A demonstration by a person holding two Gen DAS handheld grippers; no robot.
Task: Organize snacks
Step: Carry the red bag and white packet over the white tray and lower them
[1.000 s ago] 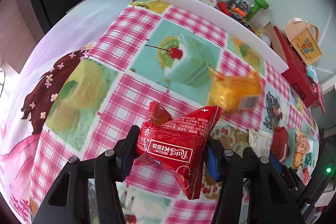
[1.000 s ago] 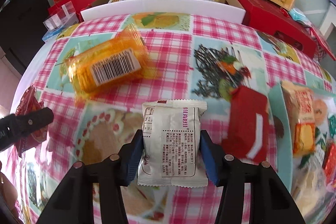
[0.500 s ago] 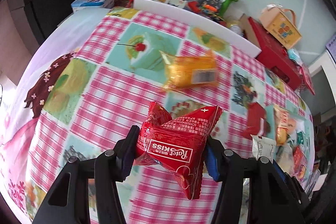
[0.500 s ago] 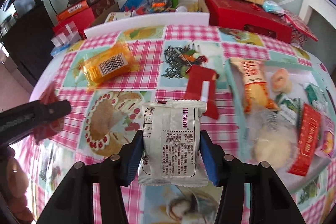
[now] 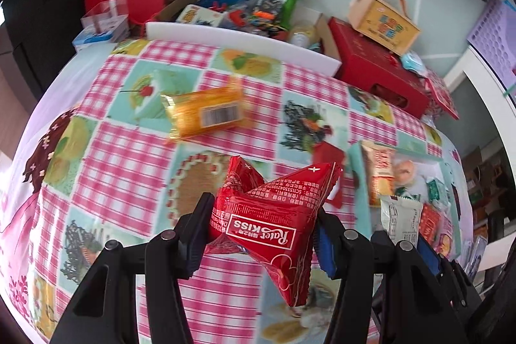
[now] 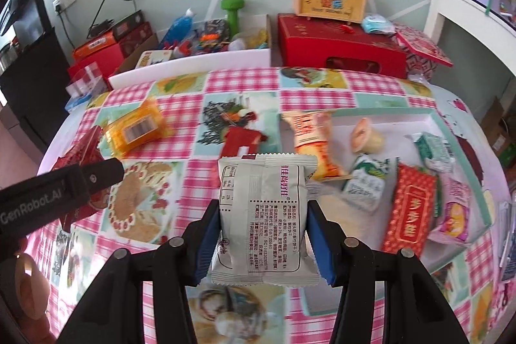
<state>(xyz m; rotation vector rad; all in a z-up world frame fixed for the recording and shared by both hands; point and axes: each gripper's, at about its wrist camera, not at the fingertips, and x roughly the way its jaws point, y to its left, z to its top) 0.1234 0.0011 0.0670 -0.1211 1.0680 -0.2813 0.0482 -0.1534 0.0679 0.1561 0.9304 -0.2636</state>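
Your left tongs (image 5: pixel 262 231) pinch the red Rater Kiss pouch (image 5: pixel 271 221) at lower centre, your right tongs (image 6: pixel 262 234) the white snack packet (image 6: pixel 264 215), both above the table (image 6: pixel 180 157); either may slip, since slick film bulges between narrow pads. The packet's long axis runs up-frame, top seal away from you, toward the tray (image 6: pixel 458 124) at right; the pouch points diagonally, lower corner down-right.

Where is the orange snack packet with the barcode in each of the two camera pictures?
Left wrist: the orange packet lies on the tablecloth, upper middle-left, above the red packet that the left gripper holds.
Right wrist: the orange packet lies left of centre.
Shared landmark: the green dumbbell behind the table.
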